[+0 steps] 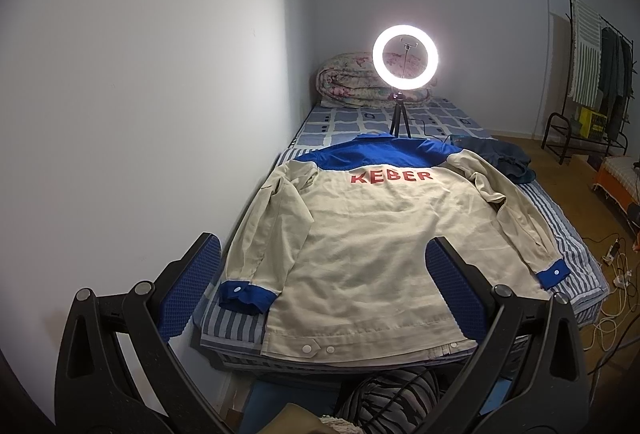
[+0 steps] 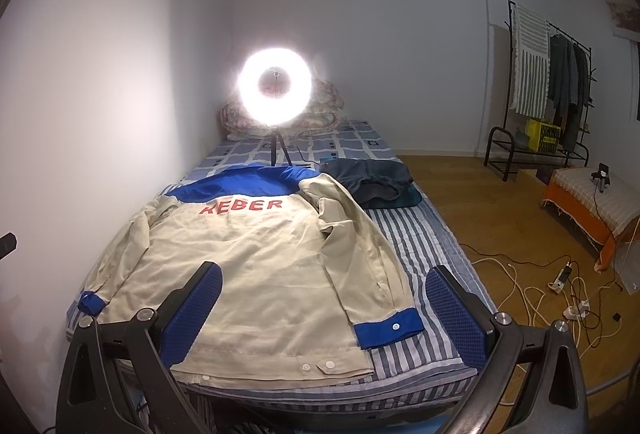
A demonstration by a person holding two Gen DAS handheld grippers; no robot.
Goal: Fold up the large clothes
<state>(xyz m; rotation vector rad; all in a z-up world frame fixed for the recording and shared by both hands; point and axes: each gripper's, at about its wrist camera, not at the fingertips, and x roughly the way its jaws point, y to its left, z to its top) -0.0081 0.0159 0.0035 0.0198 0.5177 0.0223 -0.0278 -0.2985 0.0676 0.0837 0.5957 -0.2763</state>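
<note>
While your left gripper [image 1: 324, 290] and right gripper [image 2: 324, 310] hang wide open and empty above the bed [image 2: 416, 234], the jacket [image 1: 360, 234] lies back-up, sleeves spread, with what looks like folded jeans [image 2: 372, 177] beside it.

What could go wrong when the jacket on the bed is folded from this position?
1. The jacket's right cuff lies near the bed edge; it may slide off.
2. The ring light stands just behind the collar; a sweeping fold could topple it.
3. Both hand-held grippers, left and right, are open and hold nothing.
</note>
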